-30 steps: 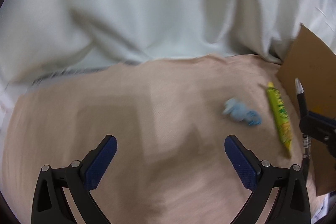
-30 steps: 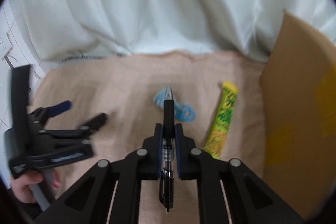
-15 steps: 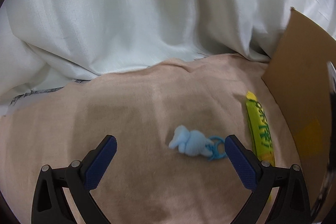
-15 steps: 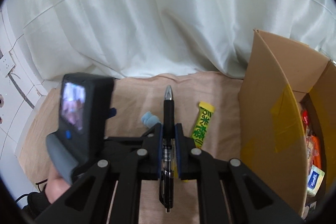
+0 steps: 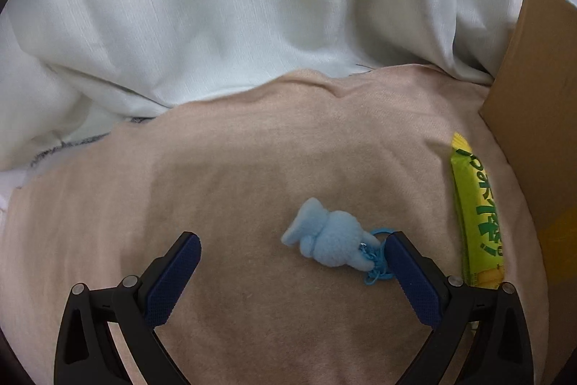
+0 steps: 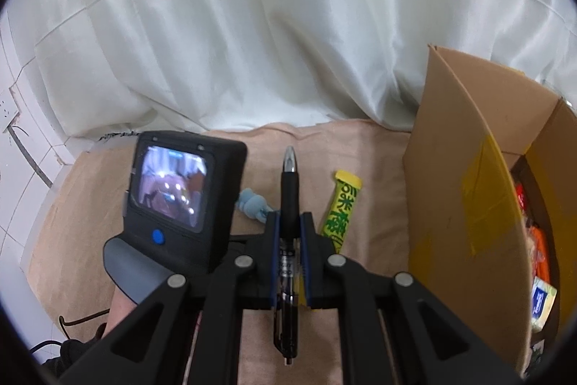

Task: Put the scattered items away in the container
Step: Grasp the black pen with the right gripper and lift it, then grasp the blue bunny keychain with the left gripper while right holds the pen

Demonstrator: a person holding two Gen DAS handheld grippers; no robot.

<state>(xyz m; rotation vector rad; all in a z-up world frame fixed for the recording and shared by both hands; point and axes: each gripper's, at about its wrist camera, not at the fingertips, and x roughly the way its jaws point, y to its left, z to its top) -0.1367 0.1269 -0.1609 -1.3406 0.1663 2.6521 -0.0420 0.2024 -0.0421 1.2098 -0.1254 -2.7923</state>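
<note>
While left claw (image 5: 292, 249) gapes wide, blue plush keychain (image 5: 330, 242) lies between fingers, hard by 3 o'clock pad, long axis 10-to-4. Pen (image 6: 288, 230) clamped in right claw (image 6: 288, 222); box (image 6: 465, 204) at 3 o'clock.

A domestic room: a white curtain (image 6: 288, 35) hangs behind a tabletop draped in beige cloth (image 5: 252, 175), white wall tiles (image 6: 21, 132) to the curtain's left, and an open cardboard box (image 6: 465, 204) of packaged snacks below the curtain's right edge.

cardboard box (image 6: 465, 190) wall right, curtain (image 5: 252, 6) behind
</note>
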